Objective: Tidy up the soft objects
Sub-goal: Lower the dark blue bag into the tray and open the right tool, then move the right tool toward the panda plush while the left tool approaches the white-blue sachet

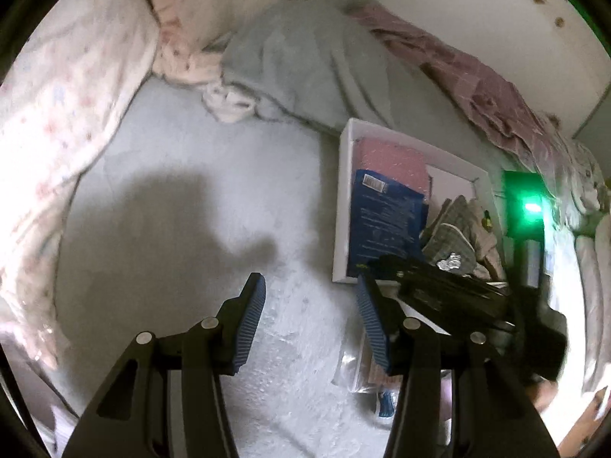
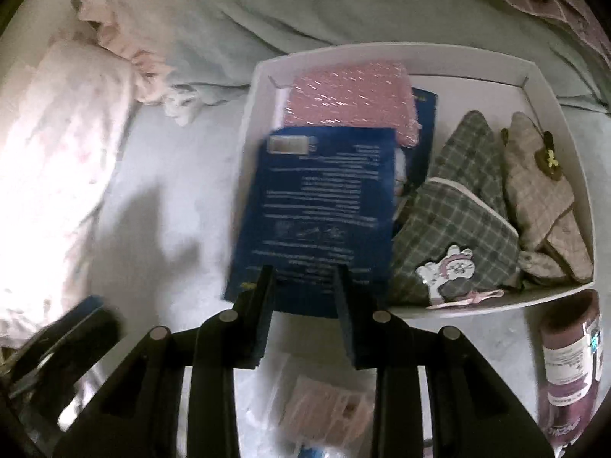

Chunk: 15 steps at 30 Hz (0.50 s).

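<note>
A white tray (image 2: 550, 87) lies on the bed and holds a pink sparkly bundle (image 2: 351, 95), grey checked slippers (image 2: 454, 229) and beige checked slippers (image 2: 538, 191). A blue packet (image 2: 320, 206) lies over the tray's left edge. My right gripper (image 2: 305, 271) is open, its fingers standing just over the packet's near edge. My left gripper (image 1: 309, 294) is open and empty above the pale sheet, left of the tray (image 1: 343, 198). The right gripper's black body (image 1: 450, 290) shows beside it. A clear packet with pink contents (image 2: 324, 404) lies under my right gripper.
A maroon wrapped roll (image 2: 573, 366) lies right of the tray. A floral quilt (image 1: 49, 122) bounds the left, a pale green blanket (image 1: 305, 57) and mauve cloth (image 1: 477, 80) the far side. A green-lit device (image 1: 525, 206) stands beyond the tray.
</note>
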Each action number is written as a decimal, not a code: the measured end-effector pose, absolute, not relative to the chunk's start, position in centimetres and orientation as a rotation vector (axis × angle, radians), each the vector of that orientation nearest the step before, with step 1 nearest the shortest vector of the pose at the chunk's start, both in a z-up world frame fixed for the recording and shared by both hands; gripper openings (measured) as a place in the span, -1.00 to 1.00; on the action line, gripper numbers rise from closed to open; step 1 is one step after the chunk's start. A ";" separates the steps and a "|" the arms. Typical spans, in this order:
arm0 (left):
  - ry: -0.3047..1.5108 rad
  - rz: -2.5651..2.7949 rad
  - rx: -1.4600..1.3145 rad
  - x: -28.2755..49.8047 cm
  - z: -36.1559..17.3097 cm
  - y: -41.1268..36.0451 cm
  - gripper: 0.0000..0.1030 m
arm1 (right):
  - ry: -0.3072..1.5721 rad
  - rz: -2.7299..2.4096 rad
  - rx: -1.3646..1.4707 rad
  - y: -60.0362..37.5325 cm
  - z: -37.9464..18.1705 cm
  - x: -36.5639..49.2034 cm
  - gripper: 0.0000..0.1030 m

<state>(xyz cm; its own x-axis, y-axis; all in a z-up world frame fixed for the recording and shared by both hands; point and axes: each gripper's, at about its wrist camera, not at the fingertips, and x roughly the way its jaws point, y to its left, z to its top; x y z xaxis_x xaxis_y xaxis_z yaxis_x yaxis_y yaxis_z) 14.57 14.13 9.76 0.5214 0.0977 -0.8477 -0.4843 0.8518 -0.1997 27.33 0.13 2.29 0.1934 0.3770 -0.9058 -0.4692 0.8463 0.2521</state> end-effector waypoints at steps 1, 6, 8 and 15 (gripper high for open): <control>0.959 0.363 -0.437 14.4 10.0 14.0 -0.05 | 1.239 0.594 -0.086 0.2 2.0 27.4 -0.36; 0.943 0.358 -0.426 14.2 10.6 13.7 -0.03 | 1.222 0.615 -0.068 0.1 1.4 27.5 -0.36; 0.944 0.370 -0.438 14.1 10.7 13.8 -0.03 | 1.198 0.609 -0.086 0.1 1.4 27.3 -0.36; 0.893 0.344 -0.442 13.0 11.5 13.9 -0.03 | 1.146 0.612 -0.273 2.2 1.6 26.2 -0.36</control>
<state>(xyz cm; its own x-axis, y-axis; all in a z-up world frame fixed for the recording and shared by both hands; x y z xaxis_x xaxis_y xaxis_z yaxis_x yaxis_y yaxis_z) 12.95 13.91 11.55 0.5828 0.1043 -0.8059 -0.4638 0.8570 -0.2245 26.19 2.21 1.57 0.2732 0.3128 -0.9097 -0.5825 0.8064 0.1023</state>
